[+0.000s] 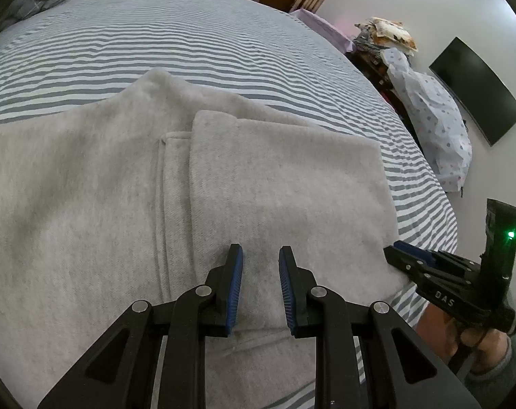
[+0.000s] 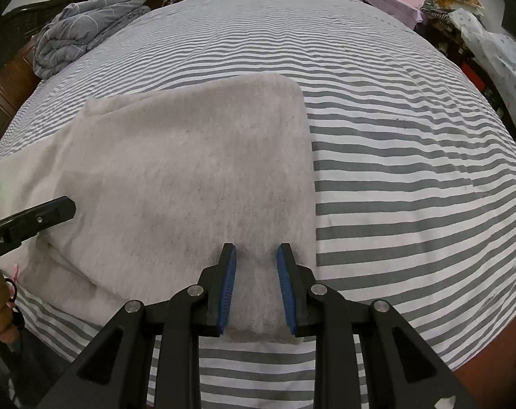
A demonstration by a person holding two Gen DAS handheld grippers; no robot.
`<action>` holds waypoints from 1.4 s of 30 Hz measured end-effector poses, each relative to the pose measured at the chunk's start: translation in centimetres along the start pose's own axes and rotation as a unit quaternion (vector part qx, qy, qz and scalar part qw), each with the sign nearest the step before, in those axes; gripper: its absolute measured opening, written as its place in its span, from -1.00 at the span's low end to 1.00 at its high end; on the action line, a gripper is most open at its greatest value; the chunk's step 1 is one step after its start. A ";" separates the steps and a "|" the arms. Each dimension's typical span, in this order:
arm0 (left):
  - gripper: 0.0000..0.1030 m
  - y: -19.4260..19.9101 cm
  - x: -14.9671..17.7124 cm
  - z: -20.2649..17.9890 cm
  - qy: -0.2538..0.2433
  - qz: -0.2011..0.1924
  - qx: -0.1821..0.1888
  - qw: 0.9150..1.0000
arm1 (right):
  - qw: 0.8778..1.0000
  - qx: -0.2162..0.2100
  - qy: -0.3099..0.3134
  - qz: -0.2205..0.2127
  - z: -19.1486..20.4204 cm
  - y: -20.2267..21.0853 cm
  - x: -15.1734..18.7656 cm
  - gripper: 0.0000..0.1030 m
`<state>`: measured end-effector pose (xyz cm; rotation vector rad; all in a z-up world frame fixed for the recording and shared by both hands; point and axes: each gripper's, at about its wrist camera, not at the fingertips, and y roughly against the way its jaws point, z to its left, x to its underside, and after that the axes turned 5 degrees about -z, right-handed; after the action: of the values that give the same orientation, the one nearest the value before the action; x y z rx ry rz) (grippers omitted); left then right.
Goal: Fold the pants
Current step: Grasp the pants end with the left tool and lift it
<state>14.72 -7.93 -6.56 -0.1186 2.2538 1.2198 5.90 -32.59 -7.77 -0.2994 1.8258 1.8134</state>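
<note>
Light grey fleece pants (image 1: 128,184) lie on the striped bed, with one end folded over on top (image 1: 285,177). They also show in the right wrist view (image 2: 189,170). My left gripper (image 1: 260,255) is open, its blue pads just above the folded layer near its front edge. My right gripper (image 2: 256,252) is open over the near right corner of the folded pants, with cloth between the pads. The right gripper also shows in the left wrist view (image 1: 399,252) at the fold's right corner. The left gripper's tip (image 2: 58,209) shows at the left of the right wrist view.
The grey-and-white striped bed sheet (image 2: 411,170) spreads wide to the right and behind. A crumpled grey blanket (image 2: 84,30) lies at the far left corner. A heap of clothes and bags (image 1: 428,112) and a dark wall screen (image 1: 479,92) stand beside the bed.
</note>
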 end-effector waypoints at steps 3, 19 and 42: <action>-0.54 0.9 -0.2 0.6 0.022 0.009 0.011 1.000 | 1.000 0.003 0.001 0.002 0.0 -0.1 0.0 -0.54; -0.06 17.1 2.4 11.3 0.122 -0.102 -0.005 0.987 | 0.998 -0.034 -0.045 -0.009 2.9 3.6 -1.4 -0.34; -0.06 17.8 10.6 26.8 0.367 -0.126 0.061 0.920 | 0.991 -0.121 0.049 0.022 18.9 2.4 0.1 -0.18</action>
<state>11.72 25.59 -10.17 -0.9251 2.8085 0.9841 8.74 -13.99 -4.72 -0.4498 1.6881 2.0879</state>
